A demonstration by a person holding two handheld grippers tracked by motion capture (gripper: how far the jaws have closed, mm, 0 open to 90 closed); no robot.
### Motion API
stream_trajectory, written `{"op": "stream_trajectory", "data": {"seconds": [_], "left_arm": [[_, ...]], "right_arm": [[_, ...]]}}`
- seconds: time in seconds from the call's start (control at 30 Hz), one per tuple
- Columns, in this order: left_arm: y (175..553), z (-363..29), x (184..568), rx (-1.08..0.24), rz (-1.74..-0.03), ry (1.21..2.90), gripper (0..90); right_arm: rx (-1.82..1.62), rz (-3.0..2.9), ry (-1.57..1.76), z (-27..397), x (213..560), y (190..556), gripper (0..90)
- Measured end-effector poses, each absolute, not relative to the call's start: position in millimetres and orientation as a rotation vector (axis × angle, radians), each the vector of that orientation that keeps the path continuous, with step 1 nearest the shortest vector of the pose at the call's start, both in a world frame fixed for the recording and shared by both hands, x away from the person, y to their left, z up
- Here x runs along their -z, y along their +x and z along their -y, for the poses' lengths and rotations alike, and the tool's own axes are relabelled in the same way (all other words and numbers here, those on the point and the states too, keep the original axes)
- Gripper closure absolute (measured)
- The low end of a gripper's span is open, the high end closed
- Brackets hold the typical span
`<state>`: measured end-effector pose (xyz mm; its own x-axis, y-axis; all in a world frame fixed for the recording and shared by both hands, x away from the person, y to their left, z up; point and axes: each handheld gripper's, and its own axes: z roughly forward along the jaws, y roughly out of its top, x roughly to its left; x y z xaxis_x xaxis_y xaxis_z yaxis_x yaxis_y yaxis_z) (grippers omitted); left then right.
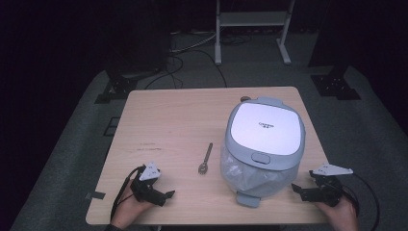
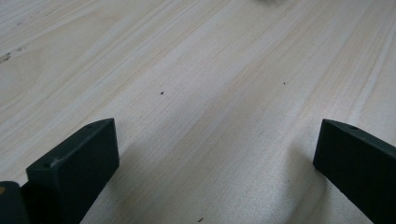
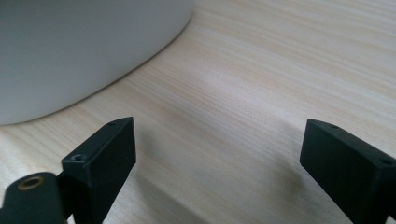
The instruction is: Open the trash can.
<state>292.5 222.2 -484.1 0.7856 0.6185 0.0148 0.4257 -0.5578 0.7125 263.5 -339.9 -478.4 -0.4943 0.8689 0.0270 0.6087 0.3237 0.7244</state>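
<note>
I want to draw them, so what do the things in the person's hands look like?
Each hand holds a black tool with two blocky flat-sided jaws: the left tool and the right tool. A pale grey three-cornered plate sits on top of each, and a thin black cable loops away from it.

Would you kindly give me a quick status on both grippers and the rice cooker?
Left gripper and right gripper open, empty. Rice cooker lid shut, untouched. Spoon left of it, clear.
</note>
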Motion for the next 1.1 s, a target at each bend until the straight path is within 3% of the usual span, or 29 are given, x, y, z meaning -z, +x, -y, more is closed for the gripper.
{"op": "stream_trajectory", "data": {"seconds": [0.23,0.63,1.1], "left_arm": [[292.5,-222.2,484.1,-0.342,-0.77,2.246,0.0],[291.4,-222.8,484.1,-0.34,-0.77,2.246,0.0],[291.4,-222.7,484.1,-0.34,-0.77,2.246,0.0]], "right_arm": [[-1.021,-2.219,1.318,341.2,471.3,260.1,16.5],[-1.153,-2.194,1.299,348.1,451.4,254.7,36.1],[-1.216,-2.2,1.261,348.7,437.0,254.8,52.2]]}}
